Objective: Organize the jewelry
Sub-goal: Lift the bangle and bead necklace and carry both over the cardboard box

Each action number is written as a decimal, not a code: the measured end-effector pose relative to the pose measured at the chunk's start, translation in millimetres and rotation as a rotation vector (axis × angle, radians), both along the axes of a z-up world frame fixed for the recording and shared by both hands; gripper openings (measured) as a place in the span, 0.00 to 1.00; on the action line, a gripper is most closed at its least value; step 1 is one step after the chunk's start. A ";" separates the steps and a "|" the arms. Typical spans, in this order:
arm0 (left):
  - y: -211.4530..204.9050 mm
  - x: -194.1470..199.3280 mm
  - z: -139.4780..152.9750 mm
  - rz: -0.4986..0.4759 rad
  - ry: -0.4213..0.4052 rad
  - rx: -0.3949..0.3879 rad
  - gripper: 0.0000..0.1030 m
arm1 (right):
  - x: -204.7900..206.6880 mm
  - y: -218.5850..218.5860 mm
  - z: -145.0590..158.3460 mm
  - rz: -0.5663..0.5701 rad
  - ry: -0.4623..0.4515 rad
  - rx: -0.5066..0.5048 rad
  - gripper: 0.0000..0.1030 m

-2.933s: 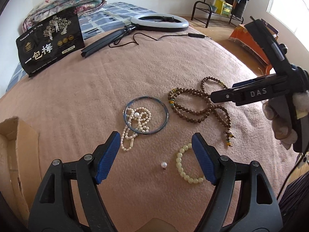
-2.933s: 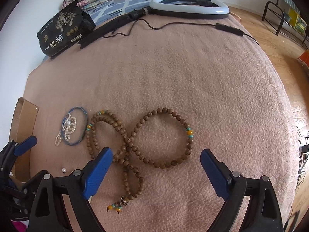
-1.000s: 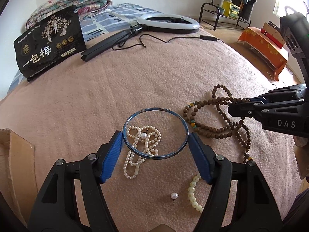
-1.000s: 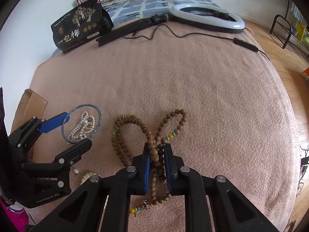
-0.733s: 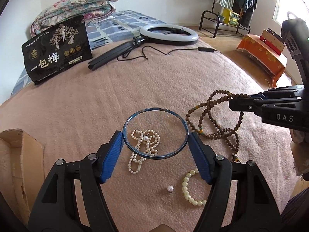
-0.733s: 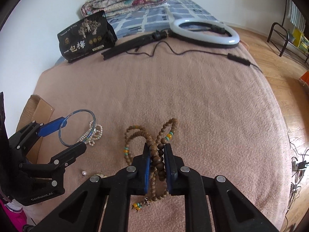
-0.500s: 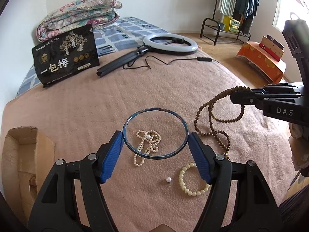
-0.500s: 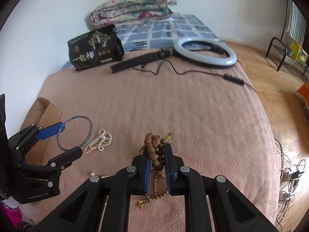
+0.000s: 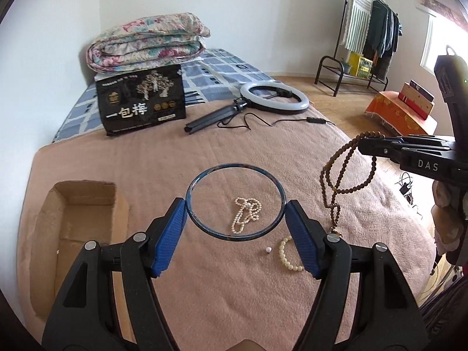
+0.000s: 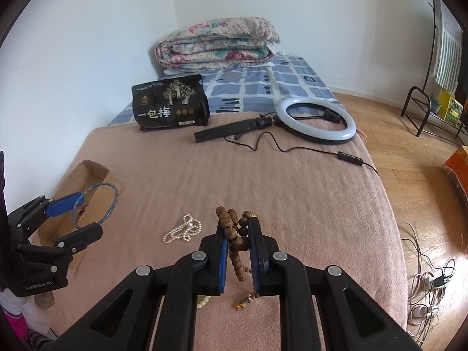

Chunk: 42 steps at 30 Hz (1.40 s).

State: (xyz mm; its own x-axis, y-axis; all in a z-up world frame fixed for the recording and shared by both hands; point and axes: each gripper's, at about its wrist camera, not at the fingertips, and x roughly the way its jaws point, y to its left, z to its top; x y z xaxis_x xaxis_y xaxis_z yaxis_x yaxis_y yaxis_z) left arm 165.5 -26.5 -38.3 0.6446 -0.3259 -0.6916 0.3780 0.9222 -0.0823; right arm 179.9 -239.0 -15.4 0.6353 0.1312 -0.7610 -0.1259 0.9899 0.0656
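My left gripper (image 9: 235, 204) is shut on a blue bangle (image 9: 204, 175) and holds it in the air above the pink blanket. The bangle also shows in the right wrist view (image 10: 112, 201). My right gripper (image 10: 237, 234) is shut on a brown wooden bead necklace (image 10: 235, 242), which hangs below it (image 9: 333, 181). A pearl necklace (image 9: 245, 213) lies on the blanket, also seen in the right wrist view (image 10: 182, 229). A cream bead bracelet (image 9: 285, 256) and a loose pearl (image 9: 267, 250) lie near it.
An open cardboard box (image 9: 84, 207) sits at the blanket's left edge. At the far end lie a black snack bag (image 9: 142, 105), a ring light with tripod (image 9: 273, 99) and its cable, and a folded quilt (image 9: 146, 44). A clothes rack (image 9: 362, 41) stands beyond.
Both grippers have risen well above the bed. The bangle has come up off the pearl necklace, and the wooden beads have lifted off the blanket and now dangle.
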 end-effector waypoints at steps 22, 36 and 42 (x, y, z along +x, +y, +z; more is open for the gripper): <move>129.4 -50.4 25.6 0.208 -0.054 -0.023 0.69 | -23.9 96.0 71.0 0.157 -0.098 0.031 0.11; 210.6 -62.2 8.3 0.344 -0.017 -0.012 0.69 | -17.2 186.7 84.6 0.300 -0.123 0.063 0.11; 232.6 -60.5 -3.7 0.383 0.010 -0.010 0.69 | -10.8 218.7 78.9 0.347 -0.111 0.076 0.11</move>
State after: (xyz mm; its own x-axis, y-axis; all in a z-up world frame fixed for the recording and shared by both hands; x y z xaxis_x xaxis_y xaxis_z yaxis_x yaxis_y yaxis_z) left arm 105.0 206.2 -42.0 0.7141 -0.0695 -0.6966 0.0053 0.9956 -0.0939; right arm 169.1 -20.4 63.5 0.6213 0.4065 -0.6699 -0.4632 0.8801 0.1044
